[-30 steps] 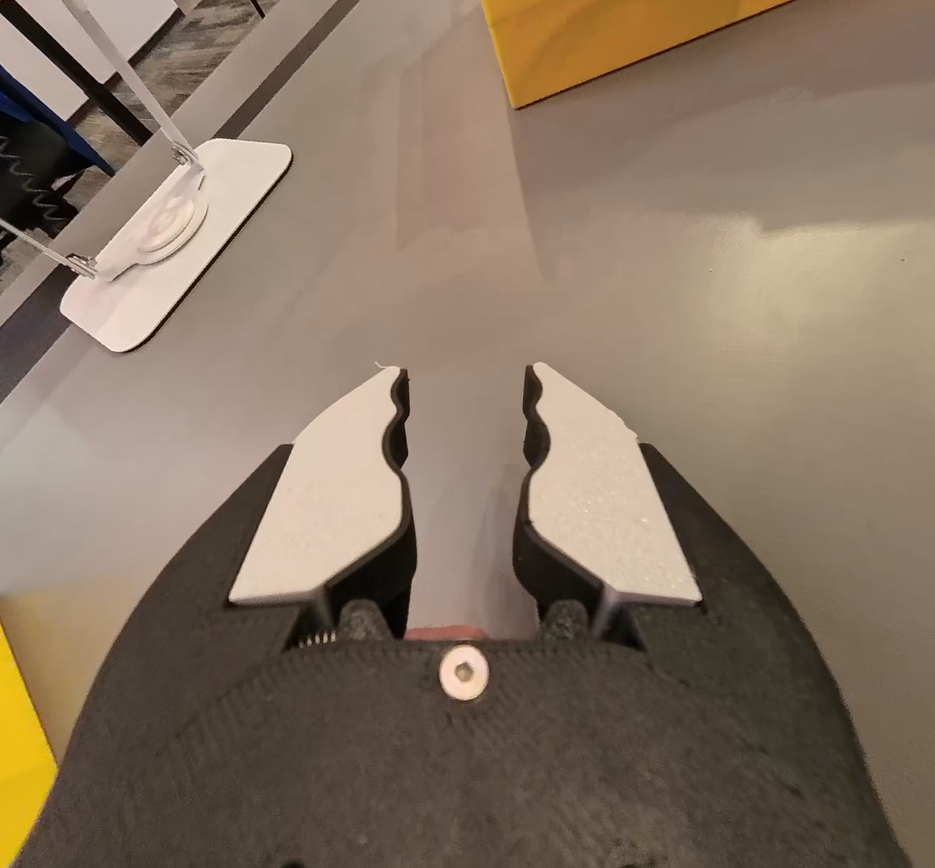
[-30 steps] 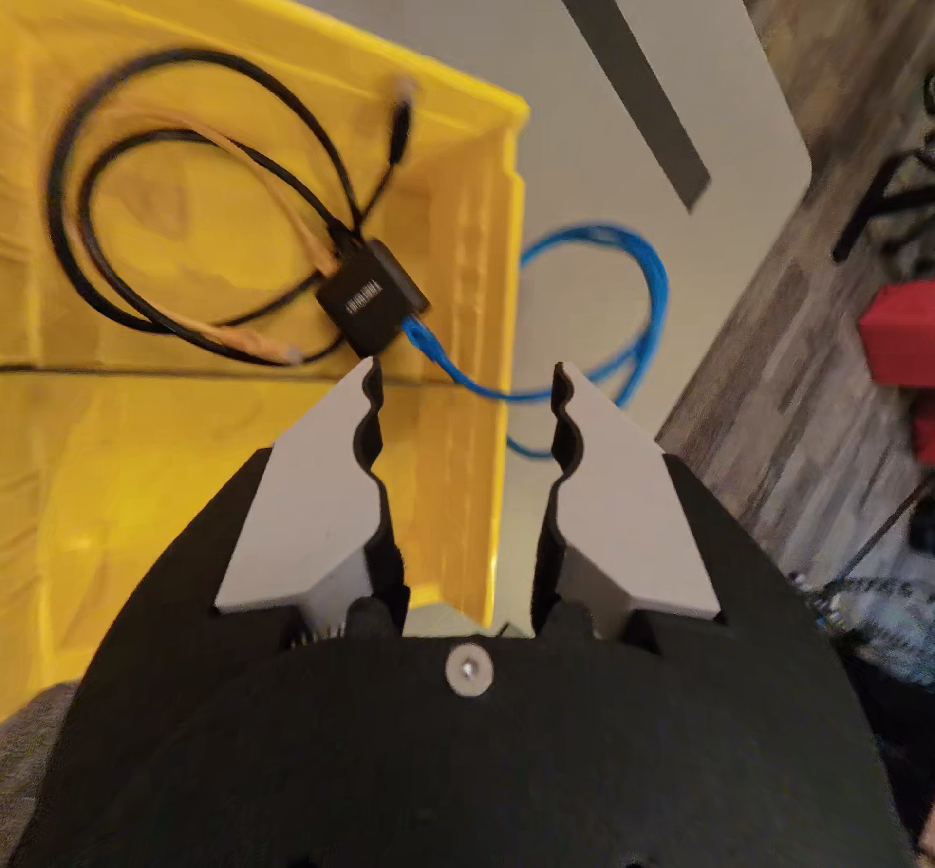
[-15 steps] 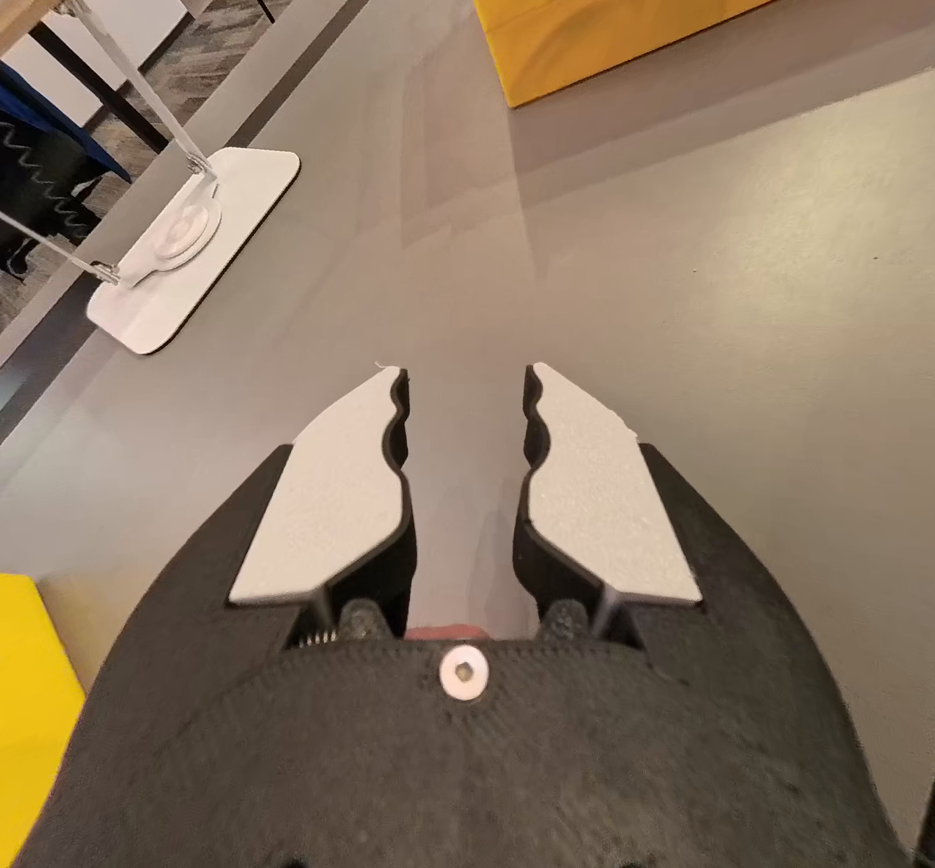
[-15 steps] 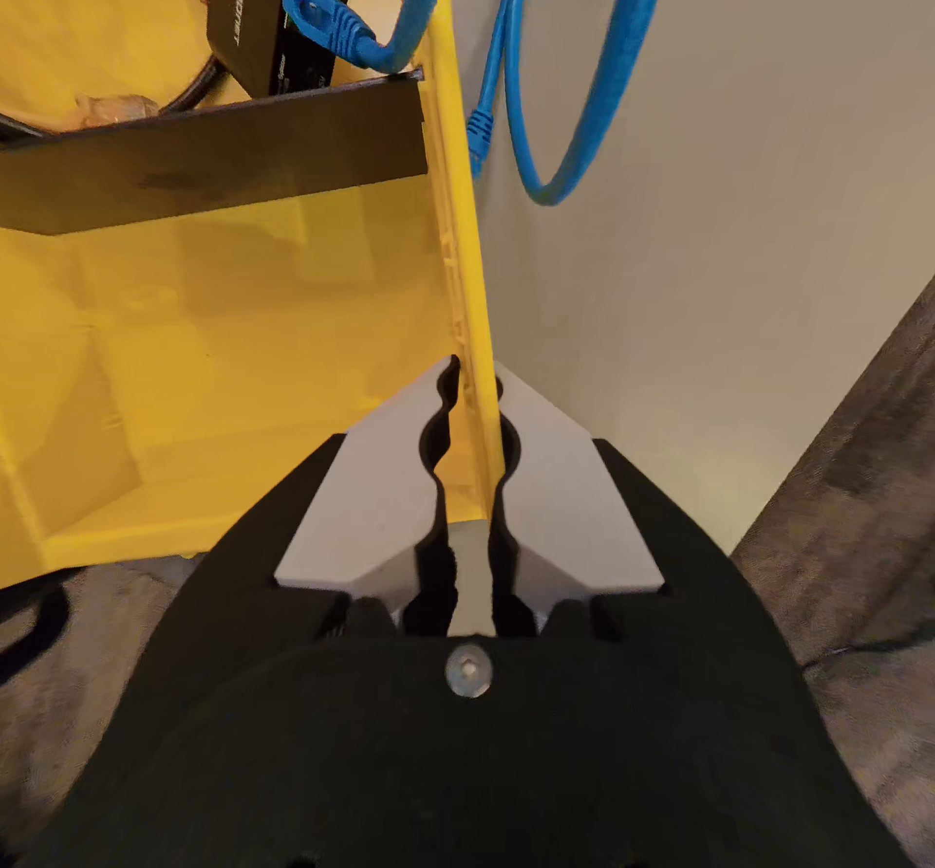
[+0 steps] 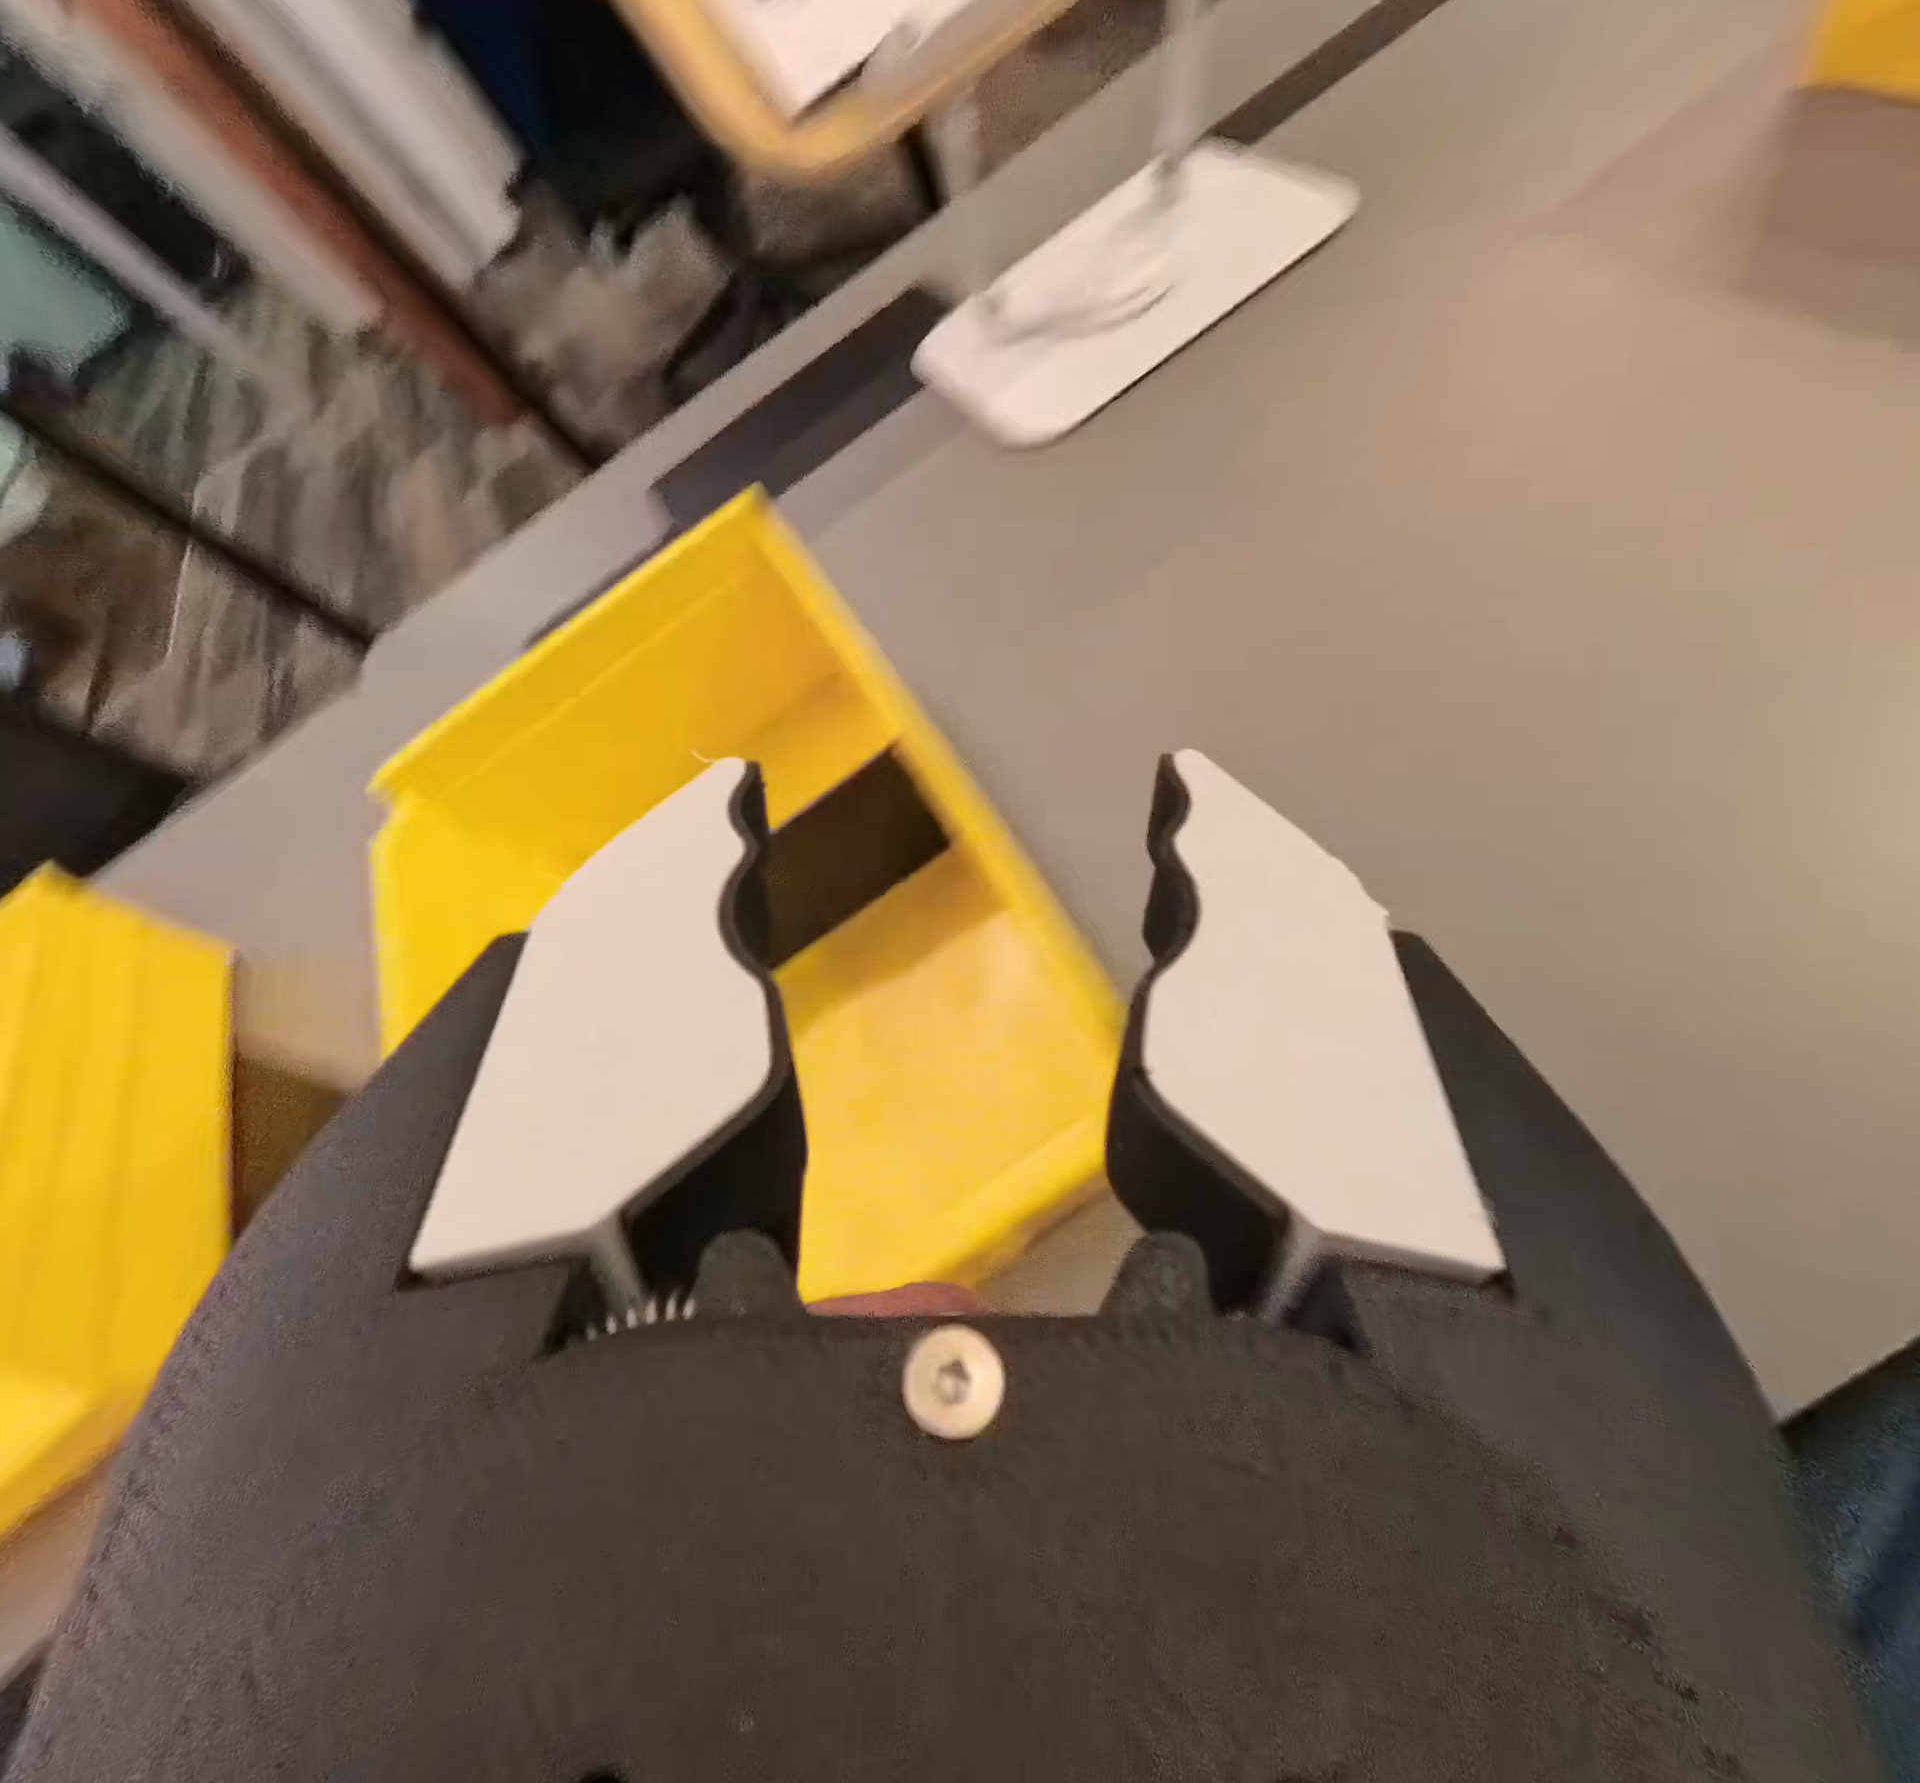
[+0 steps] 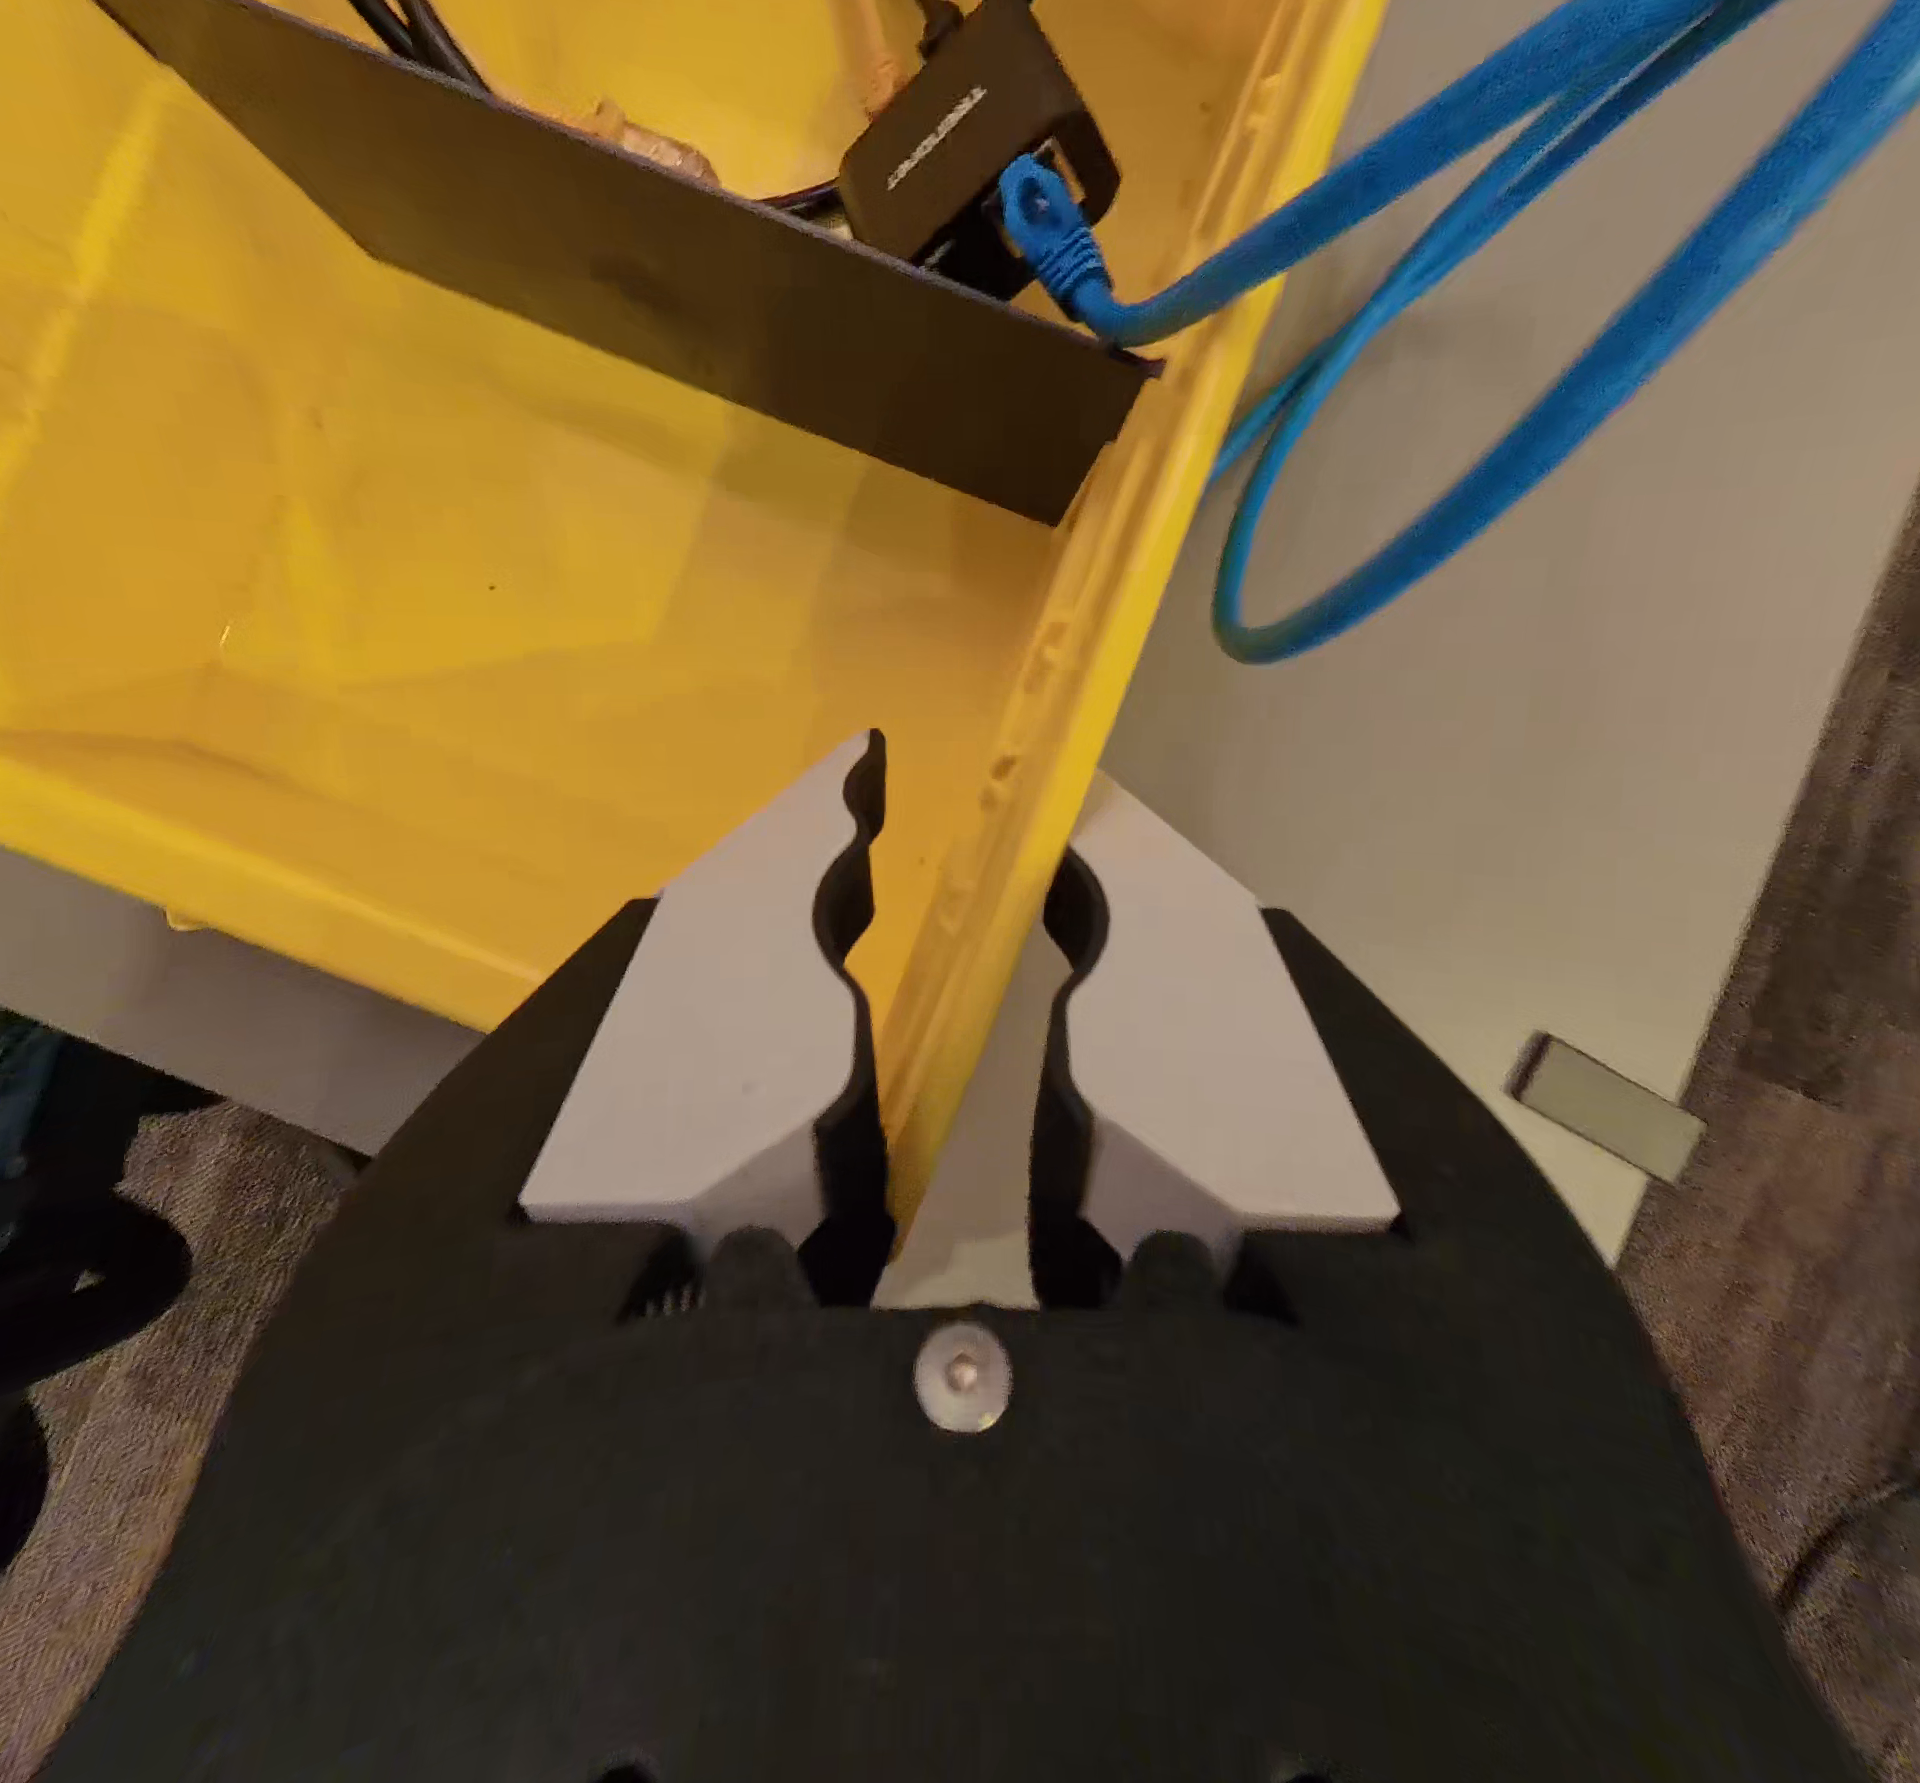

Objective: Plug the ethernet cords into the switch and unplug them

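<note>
Here the right claw (image 6: 971, 798) is clenched on the side wall of the yellow bin (image 6: 1101, 590); the switch (image 6: 966, 133) lies ahead in the far compartment, the blue cord (image 6: 1351, 206) plugged in. The left claw (image 5: 956, 777) hangs released above another bin (image 5: 644, 684) on the bench (image 5: 1455, 642).

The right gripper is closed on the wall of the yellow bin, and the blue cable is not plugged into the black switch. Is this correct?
Not quite. The blue cable is plugged into the switch, as the right wrist view shows. The rest holds: the right gripper is closed on the bin wall.
</note>
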